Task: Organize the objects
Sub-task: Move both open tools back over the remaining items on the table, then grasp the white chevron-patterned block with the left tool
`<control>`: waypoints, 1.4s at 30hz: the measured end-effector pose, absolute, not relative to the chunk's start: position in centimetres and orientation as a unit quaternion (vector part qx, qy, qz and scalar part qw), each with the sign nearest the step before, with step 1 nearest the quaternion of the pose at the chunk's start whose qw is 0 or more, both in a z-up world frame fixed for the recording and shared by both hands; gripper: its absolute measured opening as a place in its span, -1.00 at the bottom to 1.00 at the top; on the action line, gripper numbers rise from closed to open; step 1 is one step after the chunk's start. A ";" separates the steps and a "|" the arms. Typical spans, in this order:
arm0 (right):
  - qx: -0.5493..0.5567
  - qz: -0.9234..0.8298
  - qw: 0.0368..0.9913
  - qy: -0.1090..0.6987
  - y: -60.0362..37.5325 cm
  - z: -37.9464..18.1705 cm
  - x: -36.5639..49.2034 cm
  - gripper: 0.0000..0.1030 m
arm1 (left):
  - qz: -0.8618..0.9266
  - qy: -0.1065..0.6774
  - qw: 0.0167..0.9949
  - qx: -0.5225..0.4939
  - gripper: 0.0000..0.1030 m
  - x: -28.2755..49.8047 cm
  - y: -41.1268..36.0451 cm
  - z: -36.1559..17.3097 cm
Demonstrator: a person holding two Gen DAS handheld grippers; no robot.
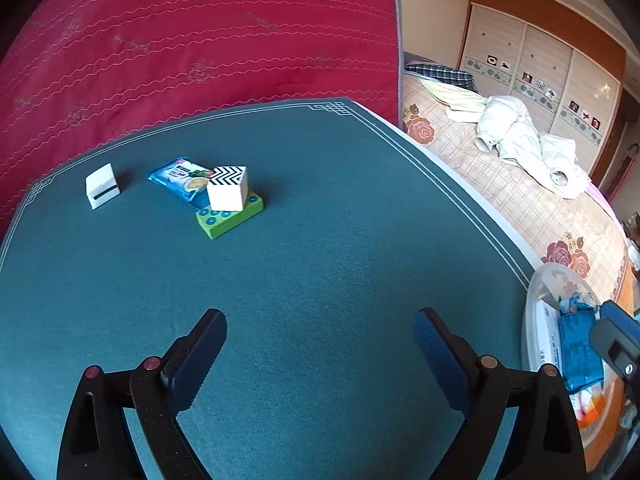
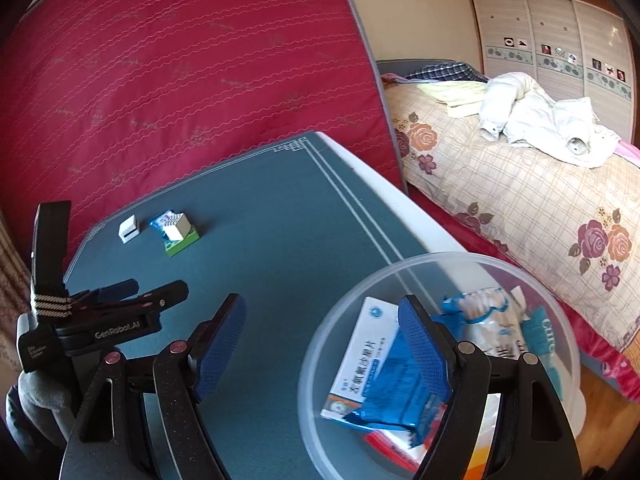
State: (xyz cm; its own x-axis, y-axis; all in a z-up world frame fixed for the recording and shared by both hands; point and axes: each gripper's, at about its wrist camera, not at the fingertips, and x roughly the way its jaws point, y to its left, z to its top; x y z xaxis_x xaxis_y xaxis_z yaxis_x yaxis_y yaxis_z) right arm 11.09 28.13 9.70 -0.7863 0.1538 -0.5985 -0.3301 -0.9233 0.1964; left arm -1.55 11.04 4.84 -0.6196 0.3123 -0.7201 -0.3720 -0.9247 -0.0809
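Note:
On the teal table mat [image 1: 320,264] lie a white box with a black stripe [image 1: 102,186], a blue snack packet [image 1: 180,178], and a white cube with a zigzag top [image 1: 227,188] resting on a green block [image 1: 230,216]. The same group shows far off in the right wrist view [image 2: 176,232]. My left gripper [image 1: 320,356] is open and empty, well short of them. My right gripper [image 2: 320,344] is open and empty over the rim of a clear plastic tub [image 2: 352,292] holding a blue packet [image 2: 400,396], a medicine box [image 2: 360,360] and cotton swabs [image 2: 488,320].
A red quilted mattress [image 1: 200,40] stands behind the table. A bed with a floral cover [image 1: 520,200] and white clothes [image 1: 528,144] lies to the right. The tub [image 1: 548,280] sits at the table's right front edge. The left gripper shows in the right wrist view [image 2: 132,300].

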 end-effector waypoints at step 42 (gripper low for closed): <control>-0.383 0.910 0.026 0.155 22.5 3.5 1.9 0.54 | 0.912 0.025 0.142 -0.385 -0.12 -15.1 8.7 2.5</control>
State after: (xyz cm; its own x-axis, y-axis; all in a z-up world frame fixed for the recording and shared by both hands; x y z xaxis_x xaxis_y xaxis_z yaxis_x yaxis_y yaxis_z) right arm 1.87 22.53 3.52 -0.7056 -0.0706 -0.7051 -0.1661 -0.9508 0.2613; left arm -15.09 8.75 2.55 -0.6630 0.2397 -0.7092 -0.2777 -0.9585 -0.0643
